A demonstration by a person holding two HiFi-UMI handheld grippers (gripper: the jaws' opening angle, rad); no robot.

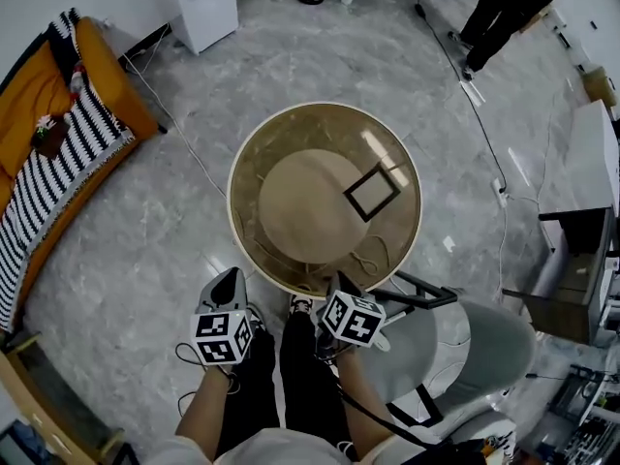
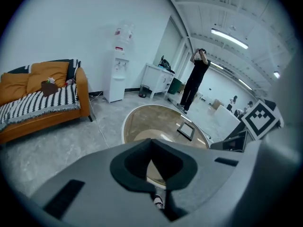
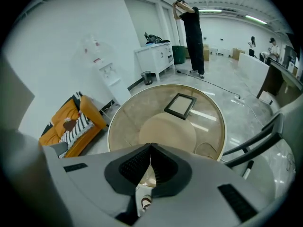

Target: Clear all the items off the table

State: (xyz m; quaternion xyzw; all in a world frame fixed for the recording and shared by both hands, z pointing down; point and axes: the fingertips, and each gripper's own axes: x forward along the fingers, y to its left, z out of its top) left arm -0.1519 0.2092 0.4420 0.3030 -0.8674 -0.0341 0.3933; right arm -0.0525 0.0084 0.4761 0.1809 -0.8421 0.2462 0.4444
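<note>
Your left gripper (image 2: 151, 144) and right gripper (image 3: 150, 148) have their jaws together, empty, at the near rim of the table (image 1: 250, 158); a frame (image 1: 372, 192) lies on it.

Black picture frame (image 1: 372, 192) flat on round glass table (image 1: 276, 139), right side.

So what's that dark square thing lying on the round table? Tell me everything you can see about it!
It looks like a small picture frame: a thin dark border, nearly square, around a pale middle. It lies flat on the round, glassy brown table, turned cornerwise, on the right part of the top. Only the table touches it, and nothing lies on it or leans against it. I cannot tell whether there is a picture inside.
</note>
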